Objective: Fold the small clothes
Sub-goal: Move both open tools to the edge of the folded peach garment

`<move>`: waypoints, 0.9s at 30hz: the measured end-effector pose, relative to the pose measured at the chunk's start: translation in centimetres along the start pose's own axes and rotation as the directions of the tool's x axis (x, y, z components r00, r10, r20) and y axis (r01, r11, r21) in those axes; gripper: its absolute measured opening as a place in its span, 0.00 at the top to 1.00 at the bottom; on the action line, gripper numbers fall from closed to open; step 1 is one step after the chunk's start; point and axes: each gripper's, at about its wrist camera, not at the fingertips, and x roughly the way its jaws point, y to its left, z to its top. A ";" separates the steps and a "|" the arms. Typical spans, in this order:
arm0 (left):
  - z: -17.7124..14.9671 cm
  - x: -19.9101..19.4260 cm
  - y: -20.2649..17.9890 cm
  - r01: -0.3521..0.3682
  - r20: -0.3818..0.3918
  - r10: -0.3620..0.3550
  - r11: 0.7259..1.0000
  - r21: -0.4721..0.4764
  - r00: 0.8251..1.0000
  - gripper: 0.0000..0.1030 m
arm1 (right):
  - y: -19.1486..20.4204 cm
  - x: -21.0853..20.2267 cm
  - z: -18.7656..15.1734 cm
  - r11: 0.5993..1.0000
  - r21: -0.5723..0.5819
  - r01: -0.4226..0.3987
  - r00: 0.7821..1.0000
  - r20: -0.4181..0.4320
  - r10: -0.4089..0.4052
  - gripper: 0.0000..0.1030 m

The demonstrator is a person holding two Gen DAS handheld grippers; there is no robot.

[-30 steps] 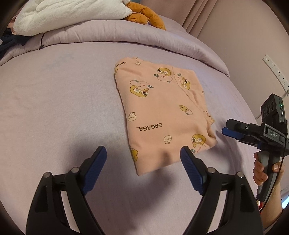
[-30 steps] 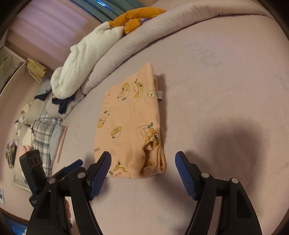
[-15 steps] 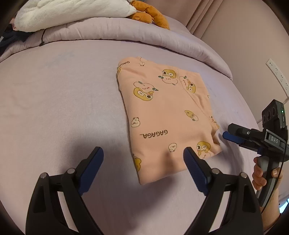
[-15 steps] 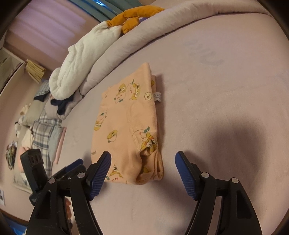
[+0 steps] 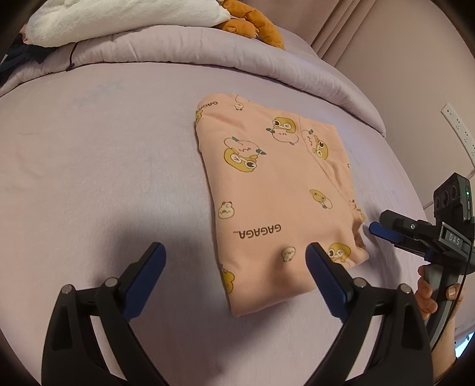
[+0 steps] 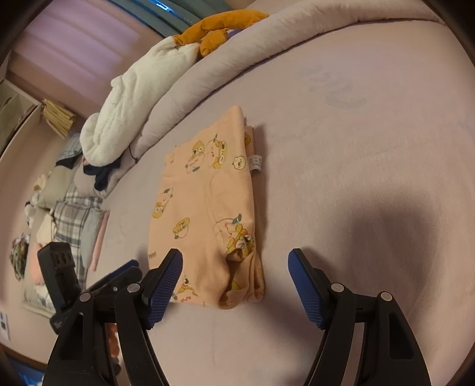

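A peach garment (image 5: 276, 190) printed with cartoon ducks and "GAGAGA" lies folded into a flat rectangle on the lilac bed sheet (image 5: 104, 166). My left gripper (image 5: 234, 249) hovers over its near corner with the jaws opening wide; the pads press on nothing. In the right wrist view the garment (image 6: 204, 202) shows its stacked layers and a white label. My right gripper (image 6: 235, 254) stands open above that end, touching no cloth. Each gripper shows in the other's view: the right gripper (image 5: 386, 234) beside the garment's edge, the left gripper (image 6: 118, 270) at the lower left.
A rolled lilac duvet (image 5: 207, 50) runs along the far side of the bed, with a white blanket (image 5: 118, 14) and an orange plush toy (image 5: 255, 26) on it. A power strip (image 5: 457, 127) hangs on the wall. Plaid clothes (image 6: 74, 219) lie past the bed.
The left gripper's jaws have spread wider, and the garment sits slightly lower and nearer in both views. The garment itself has not shifted on the bed.
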 end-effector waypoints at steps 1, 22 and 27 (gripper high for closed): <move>0.1 0.0 0.1 0.003 0.001 -0.003 1.000 -0.008 1.000 0.04 | 0.0 0.0 0.1 1.000 0.000 -0.001 1.000 0.000 0.001 0.29; 2.0 2.6 -0.5 0.020 -0.052 -0.018 0.999 0.034 0.998 0.01 | -1.0 2.0 2.3 1.000 0.023 -0.016 1.000 -0.019 0.017 0.24; 2.0 4.0 -0.3 0.034 -0.091 -0.033 0.999 0.010 0.995 0.01 | -0.7 2.7 2.7 1.000 0.014 -0.021 0.999 -0.031 0.022 0.23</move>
